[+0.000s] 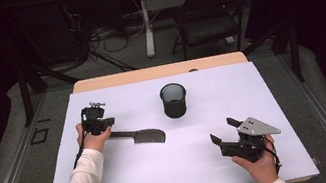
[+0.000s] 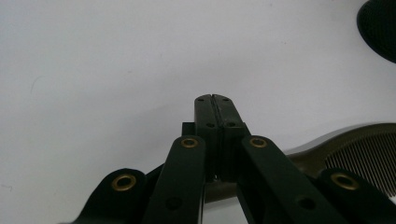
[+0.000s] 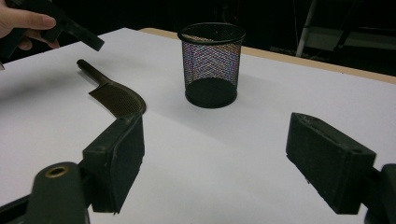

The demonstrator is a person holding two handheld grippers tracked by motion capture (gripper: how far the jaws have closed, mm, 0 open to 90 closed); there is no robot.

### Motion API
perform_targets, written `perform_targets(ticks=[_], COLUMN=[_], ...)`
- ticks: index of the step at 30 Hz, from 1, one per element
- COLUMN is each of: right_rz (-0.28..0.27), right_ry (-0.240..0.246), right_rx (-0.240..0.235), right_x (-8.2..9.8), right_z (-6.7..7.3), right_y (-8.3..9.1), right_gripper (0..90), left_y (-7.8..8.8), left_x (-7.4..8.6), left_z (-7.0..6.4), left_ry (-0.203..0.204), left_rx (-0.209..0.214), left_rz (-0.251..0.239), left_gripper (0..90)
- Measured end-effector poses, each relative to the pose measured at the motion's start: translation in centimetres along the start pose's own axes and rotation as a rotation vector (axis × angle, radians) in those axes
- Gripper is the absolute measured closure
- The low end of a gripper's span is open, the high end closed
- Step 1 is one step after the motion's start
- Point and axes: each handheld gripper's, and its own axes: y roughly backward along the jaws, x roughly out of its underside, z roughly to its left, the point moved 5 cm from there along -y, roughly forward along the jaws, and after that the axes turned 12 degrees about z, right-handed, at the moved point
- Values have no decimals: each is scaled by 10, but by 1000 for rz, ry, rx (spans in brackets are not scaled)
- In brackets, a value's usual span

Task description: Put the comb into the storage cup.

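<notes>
The high view looks forward and down over the whole bench (image 1: 130, 173). The left gripper view rides close above the bench, facing along its own tongs (image 2: 215, 100). The right gripper view sits low, facing across the bench. All three share the comb (image 1: 144, 136) and the mesh cup (image 3: 211, 63).

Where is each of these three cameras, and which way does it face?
High view: above the person's side, looking forward and down on the white table; both forearms and hands show.
Left gripper view: rides the left gripper, looking along its shut jaws over the comb.
Right gripper view: rides the right gripper, facing the mesh cup between open jaws.
All three views share the comb and the cup.
</notes>
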Motion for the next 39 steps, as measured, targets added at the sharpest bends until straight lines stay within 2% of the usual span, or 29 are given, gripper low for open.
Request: perform_targets(ticks=[22,33,39], right_rz=[6,9,11], right_ry=[1,2,-1], right_rx=[-2,-2,-4], right_x=[0,1,1], right_z=[0,-1,0], right_y=[0,0,0], right_gripper=[194,194,196], left_y=[-21,-26,-28], left_x=[6,9,11], left_z=[0,-2,-1], left_ry=[5,-13,-5], left_rx=[0,0,4], left_rz=[50,70,73], left_gripper=[900,900,900])
